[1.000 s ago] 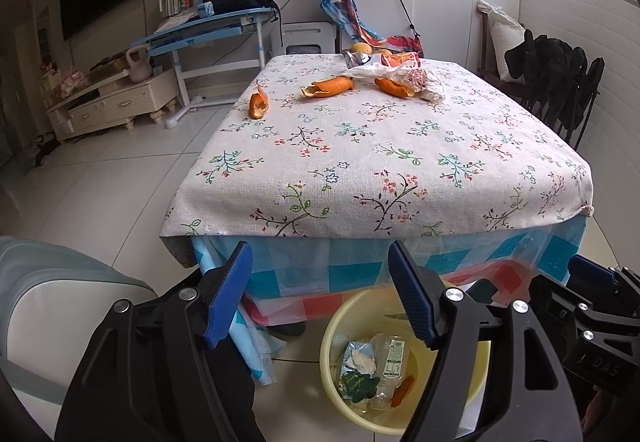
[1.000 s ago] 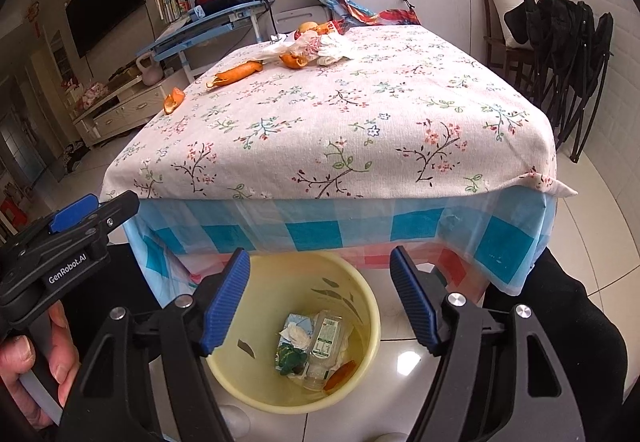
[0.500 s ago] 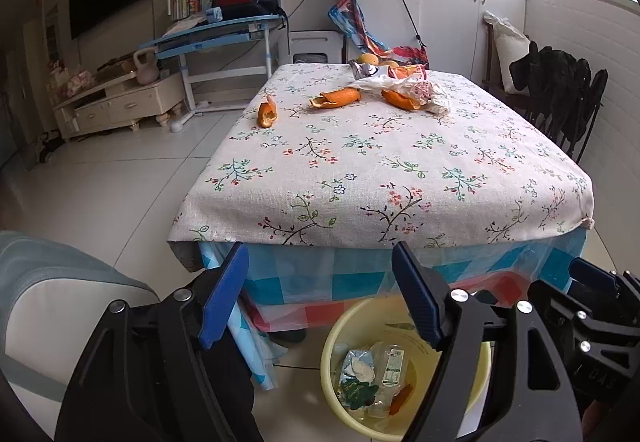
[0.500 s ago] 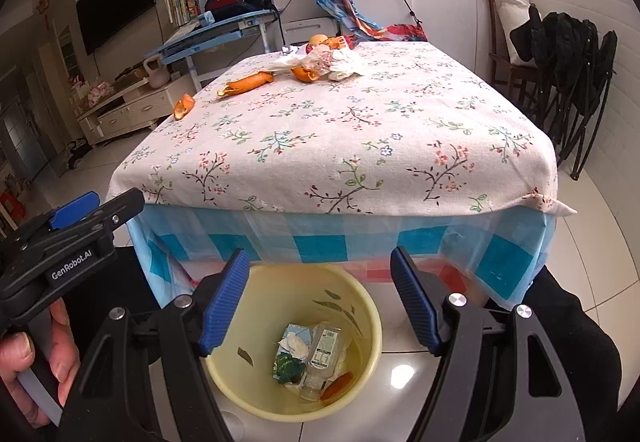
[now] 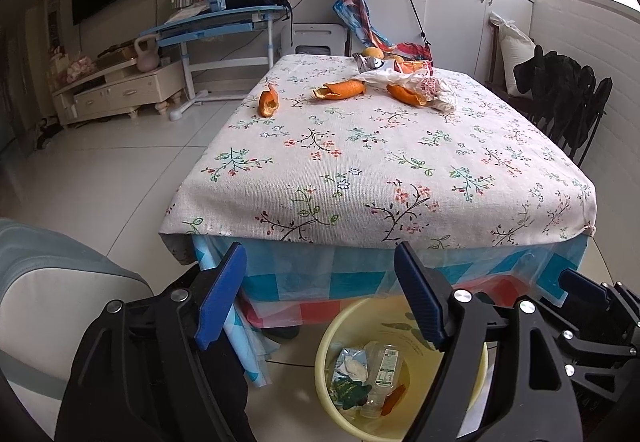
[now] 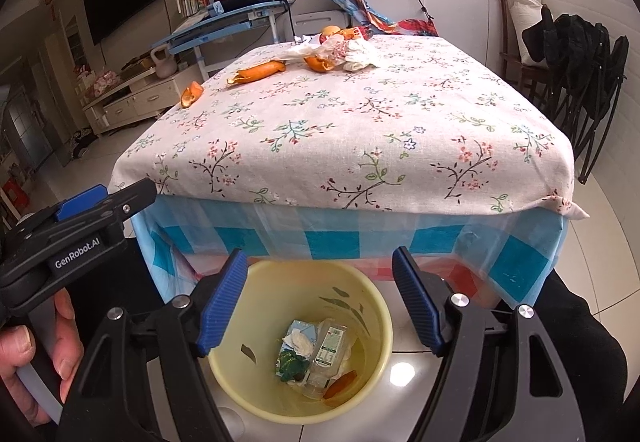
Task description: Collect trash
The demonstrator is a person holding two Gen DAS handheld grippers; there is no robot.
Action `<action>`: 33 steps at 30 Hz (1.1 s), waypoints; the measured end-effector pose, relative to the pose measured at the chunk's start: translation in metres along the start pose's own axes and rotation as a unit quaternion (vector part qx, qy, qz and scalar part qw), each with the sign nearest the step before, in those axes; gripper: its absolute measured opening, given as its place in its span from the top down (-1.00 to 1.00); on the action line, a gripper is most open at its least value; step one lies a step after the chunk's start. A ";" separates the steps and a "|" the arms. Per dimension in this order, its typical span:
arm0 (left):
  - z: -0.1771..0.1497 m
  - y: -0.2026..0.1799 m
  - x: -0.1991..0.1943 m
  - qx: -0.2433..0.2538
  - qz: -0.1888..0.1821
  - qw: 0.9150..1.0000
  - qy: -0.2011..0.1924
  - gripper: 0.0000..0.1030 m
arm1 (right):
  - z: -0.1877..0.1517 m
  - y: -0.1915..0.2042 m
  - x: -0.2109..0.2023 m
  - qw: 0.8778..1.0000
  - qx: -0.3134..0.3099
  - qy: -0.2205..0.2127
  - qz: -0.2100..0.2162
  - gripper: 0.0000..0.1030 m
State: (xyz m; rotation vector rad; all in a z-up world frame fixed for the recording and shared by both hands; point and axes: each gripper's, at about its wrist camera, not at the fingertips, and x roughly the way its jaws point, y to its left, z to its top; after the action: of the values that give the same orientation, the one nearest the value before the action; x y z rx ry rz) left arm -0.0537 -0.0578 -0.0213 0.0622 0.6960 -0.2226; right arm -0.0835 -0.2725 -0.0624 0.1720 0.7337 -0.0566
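Both jaws spread, empty; floral-clothed table [image 5: 400, 161] bears orange peels [image 5: 340, 89], tiled floor [image 5: 100, 169].

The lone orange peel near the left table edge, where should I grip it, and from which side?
Take the orange peel across its upstanding curled rim, coming from above with the open left tool. It stands apart from the other peels, so nothing crowds it.

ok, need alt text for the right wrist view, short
The open, empty right gripper hangs over a yellow bin on the floor holding a carton, a bottle and scraps, in front of a table with a floral cloth. Orange peels and crumpled wrappers lie at the table's far end; the left gripper shows at the left edge.
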 end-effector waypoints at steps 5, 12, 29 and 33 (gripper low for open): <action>-0.001 0.001 0.004 -0.003 -0.002 1.000 0.005 -0.43 | 0.000 0.002 0.002 1.000 -0.002 0.002 0.003 -0.40; -0.001 0.001 0.009 -0.007 -0.003 1.000 0.010 -0.44 | 0.000 0.000 0.006 1.000 0.004 0.007 0.005 -0.40; 0.012 0.013 0.011 -0.032 -0.003 0.999 0.001 -0.44 | 0.104 -0.046 0.031 0.994 0.105 -0.038 0.023 -0.43; 0.028 0.027 0.014 -0.048 0.004 0.999 -0.007 -0.44 | 0.143 -0.055 0.057 0.994 0.104 -0.040 0.015 -0.44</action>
State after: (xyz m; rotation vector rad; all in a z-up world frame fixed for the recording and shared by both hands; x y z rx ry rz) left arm -0.0200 -0.0377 -0.0092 -0.0289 0.6910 -0.1804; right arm 0.0471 -0.3512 -0.0032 0.3771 0.6440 -0.1100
